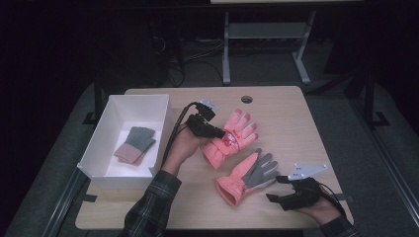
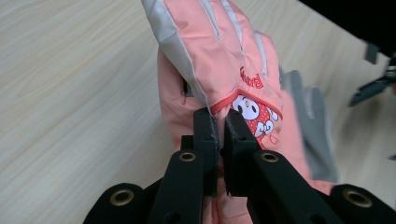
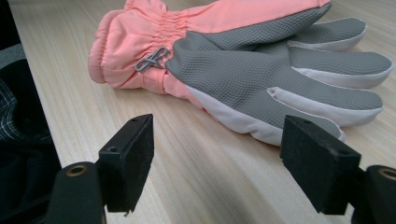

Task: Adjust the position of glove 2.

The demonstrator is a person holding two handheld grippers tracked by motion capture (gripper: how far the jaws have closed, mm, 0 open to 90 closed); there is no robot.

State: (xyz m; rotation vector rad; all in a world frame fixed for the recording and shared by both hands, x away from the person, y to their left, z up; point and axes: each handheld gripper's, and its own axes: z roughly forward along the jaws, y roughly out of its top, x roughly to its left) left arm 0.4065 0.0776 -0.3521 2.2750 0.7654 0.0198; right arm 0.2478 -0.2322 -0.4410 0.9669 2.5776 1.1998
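Note:
Two pink winter gloves are on the wooden table (image 1: 291,118). My left gripper (image 1: 225,133) is shut on the back of the upper glove (image 1: 232,136), the one with a cartoon patch; in the left gripper view the pads (image 2: 205,128) pinch its fabric (image 2: 219,60) and the glove hangs lifted. The second glove (image 1: 247,175) lies palm up, grey grip side showing, near the table's front. My right gripper (image 1: 272,197) stands open just in front of it; in the right gripper view the glove (image 3: 252,70) lies beyond the wide-apart pads (image 3: 133,158), untouched.
A white open box (image 1: 111,148) stands at the table's left with folded grey and pink cloth pieces (image 1: 136,144) inside. A round cable hole (image 1: 246,99) sits near the far edge. Beyond the table are a dark floor and a metal frame (image 1: 262,34).

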